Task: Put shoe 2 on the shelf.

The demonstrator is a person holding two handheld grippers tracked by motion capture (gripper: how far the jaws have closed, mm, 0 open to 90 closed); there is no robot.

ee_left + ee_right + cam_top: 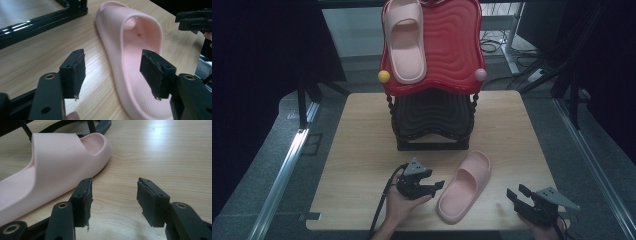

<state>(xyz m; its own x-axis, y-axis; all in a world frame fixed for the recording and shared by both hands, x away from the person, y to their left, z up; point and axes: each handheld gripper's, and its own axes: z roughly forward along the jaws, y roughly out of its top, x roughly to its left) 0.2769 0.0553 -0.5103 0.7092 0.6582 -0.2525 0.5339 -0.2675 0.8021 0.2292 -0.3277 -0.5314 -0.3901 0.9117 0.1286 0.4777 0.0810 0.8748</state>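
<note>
A pale pink moulded foam slipper (464,186) lies sole-down on the light wooden tabletop (362,145), near its front edge, toe pointing away and slightly right, just in front of the black lower tier of a shoe rack (432,125). The left gripper (436,185) sits just left of the slipper's heel half, pointing at it; in the left gripper view (112,75) its jaws stand wide apart, one pad over bare wood, the other in front of the slipper's footbed, with nothing pinched. The right gripper (518,192) is off to the slipper's right, apart from it, jaws parted and empty over the wood in its own view (113,202). A second matching pink slipper (404,42) rests on the rack's glossy red wavy top tray (452,45).
</note>
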